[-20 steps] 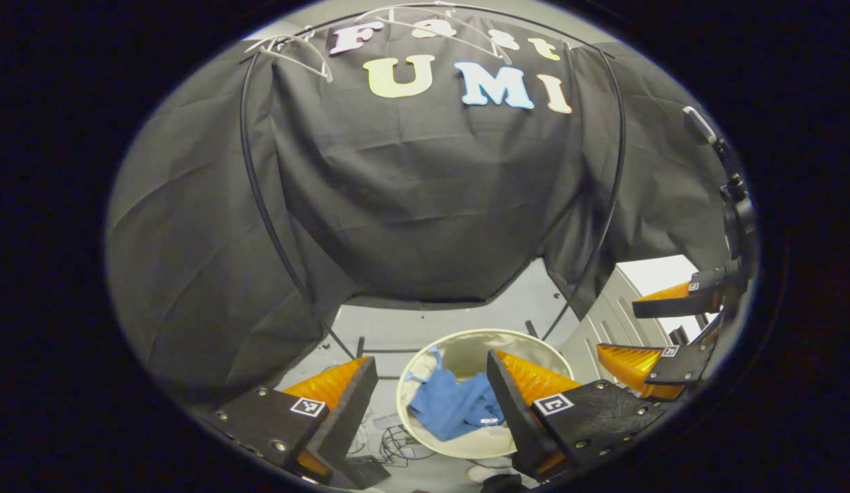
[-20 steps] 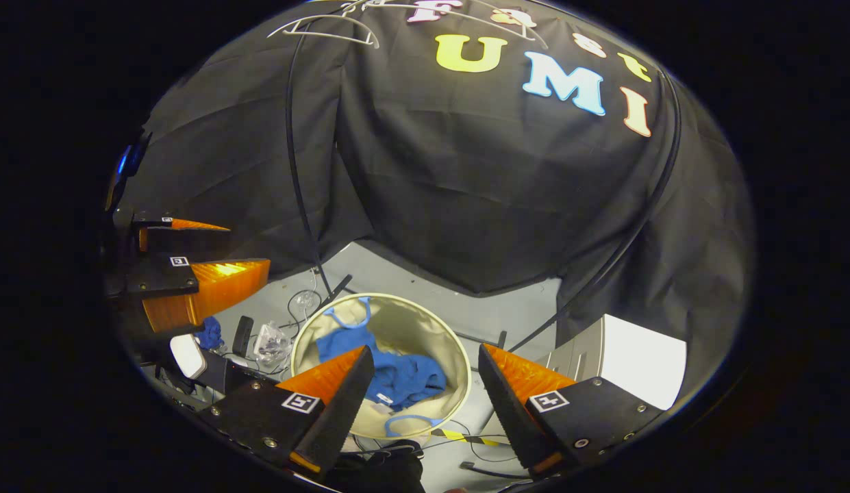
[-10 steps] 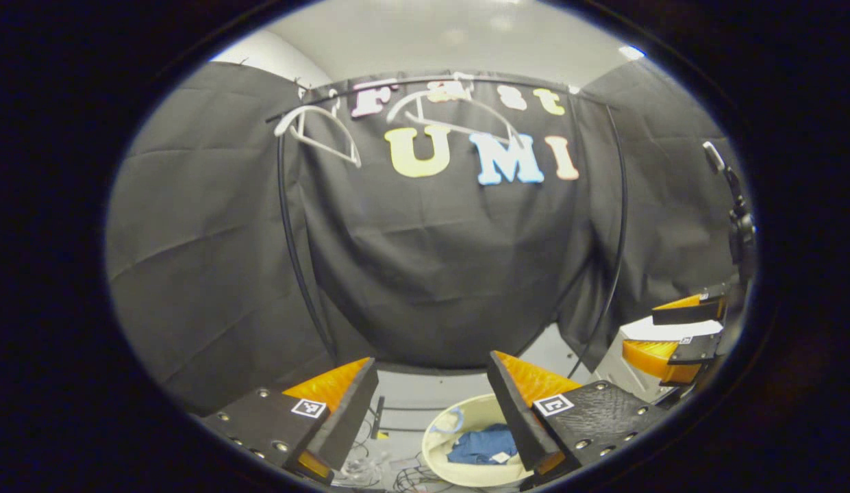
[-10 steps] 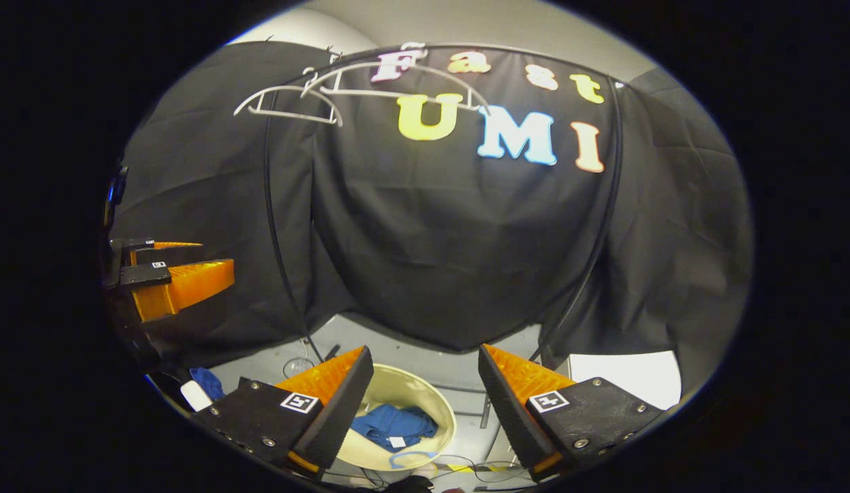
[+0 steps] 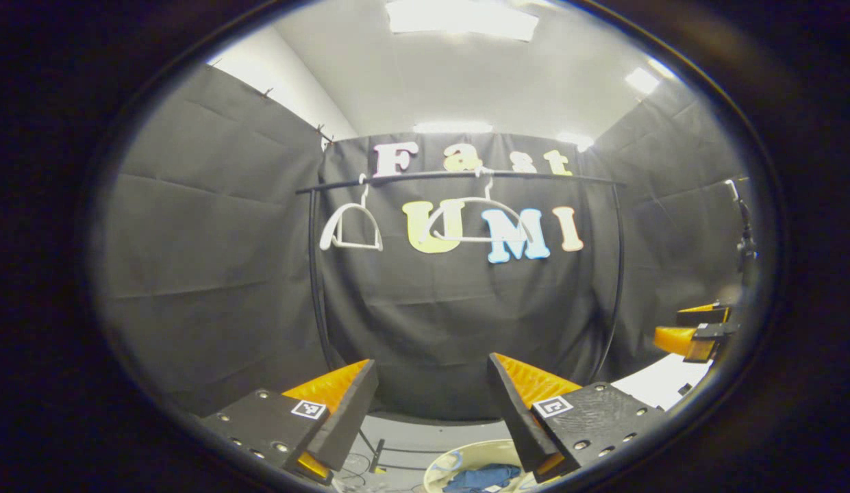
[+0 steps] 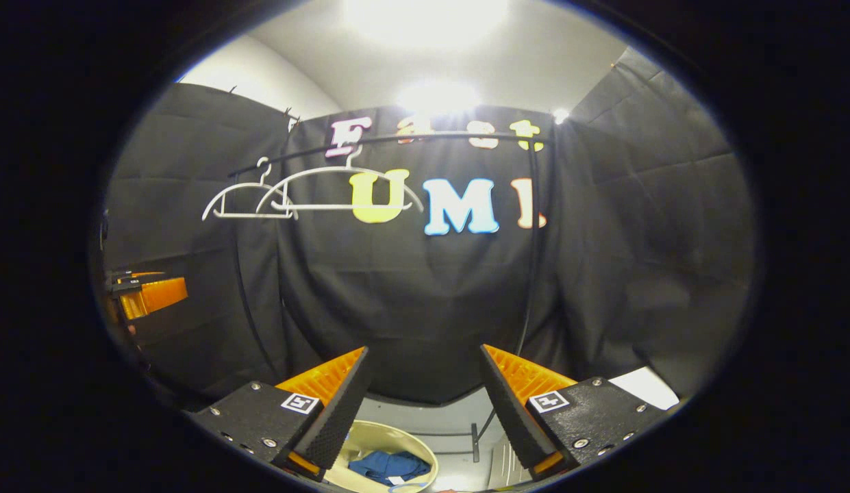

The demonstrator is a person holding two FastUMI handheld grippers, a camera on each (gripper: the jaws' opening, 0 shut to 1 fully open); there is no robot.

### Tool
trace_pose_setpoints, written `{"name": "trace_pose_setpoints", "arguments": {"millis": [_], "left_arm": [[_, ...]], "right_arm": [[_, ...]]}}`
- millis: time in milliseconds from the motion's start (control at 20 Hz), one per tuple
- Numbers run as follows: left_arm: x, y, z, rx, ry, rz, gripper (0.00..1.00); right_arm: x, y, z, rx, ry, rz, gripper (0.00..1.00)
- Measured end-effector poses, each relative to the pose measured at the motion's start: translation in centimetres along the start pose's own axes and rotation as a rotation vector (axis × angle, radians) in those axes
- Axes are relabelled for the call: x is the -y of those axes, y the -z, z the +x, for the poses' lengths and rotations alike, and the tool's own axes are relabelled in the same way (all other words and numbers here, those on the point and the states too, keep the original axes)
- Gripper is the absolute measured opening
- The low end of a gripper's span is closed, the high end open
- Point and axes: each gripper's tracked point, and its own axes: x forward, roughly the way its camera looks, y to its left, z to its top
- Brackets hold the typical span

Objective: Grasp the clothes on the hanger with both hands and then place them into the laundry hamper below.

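Fingers of both the left gripper (image 5: 431, 404) and right gripper (image 6: 421, 394) spread wide, grasping nothing. Blue clothes (image 6: 387, 467) lie in the laundry hamper (image 6: 411, 445) below; two hangers (image 5: 349, 229) hang bare. Risk, prob. minor: raised fingers snag a hanger or the rail (image 5: 459, 177).

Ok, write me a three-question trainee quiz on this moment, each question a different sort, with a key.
1. True or false: the two white hangers on the black rail carry clothes.
2. Multiple choice: the blue garment lies (A) on the rail, (B) in the laundry hamper, (C) in the right claw.
3. Fill in: the left claw and the right claw both stand ____, holding nothing.

Key:
1. False; both hangers are bare.
2. B.
3. Open.
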Motion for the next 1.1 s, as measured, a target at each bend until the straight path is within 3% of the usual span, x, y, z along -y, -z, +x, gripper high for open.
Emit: {"name": "trace_pose_setpoints", "arguments": {"millis": [250, 500, 550, 600, 650, 850, 900, 950, 1100], "left_arm": [[-0.7, -2.4, -1.6, 0.077, -0.020, 0.011, 0.99], [-1.6, -4.1, -3.0, 0.123, -0.048, 0.015, 0.99], [-1.6, -4.2, -3.1, 0.129, -0.053, 0.014, 0.87], [-1.6, -4.3, -3.1, 0.134, -0.058, 0.011, 0.99], [-1.5, -4.3, -3.2, 0.135, -0.060, 0.009, 0.93], [-1.5, -4.3, -3.6, 0.140, -0.072, 0.000, 0.93], [-1.5, -4.3, -3.8, 0.143, -0.074, -0.002, 0.87], [-1.7, -4.4, -3.9, 0.146, -0.078, -0.005, 0.93], [-1.7, -4.9, -4.1, 0.158, -0.078, -0.002, 0.89]], "right_arm": [[4.1, -2.8, -2.7, 0.095, 0.119, -0.024, 0.95], [6.0, -4.1, -4.0, 0.130, 0.172, 0.028, 0.96], [6.4, -4.5, -4.1, 0.141, 0.183, 0.031, 0.96], [6.8, -4.9, -4.1, 0.154, 0.194, 0.032, 0.96], [6.9, -5.3, -4.2, 0.165, 0.199, 0.030, 0.95], [7.0, -6.4, -4.9, 0.208, 0.205, 0.033, 0.95], [6.8, -6.5, -4.9, 0.213, 0.203, 0.034, 0.95], [6.8, -6.4, -5.1, 0.214, 0.202, 0.033, 0.95], [6.7, -6.8, -5.5, 0.224, 0.204, 0.036, 0.95]]}}
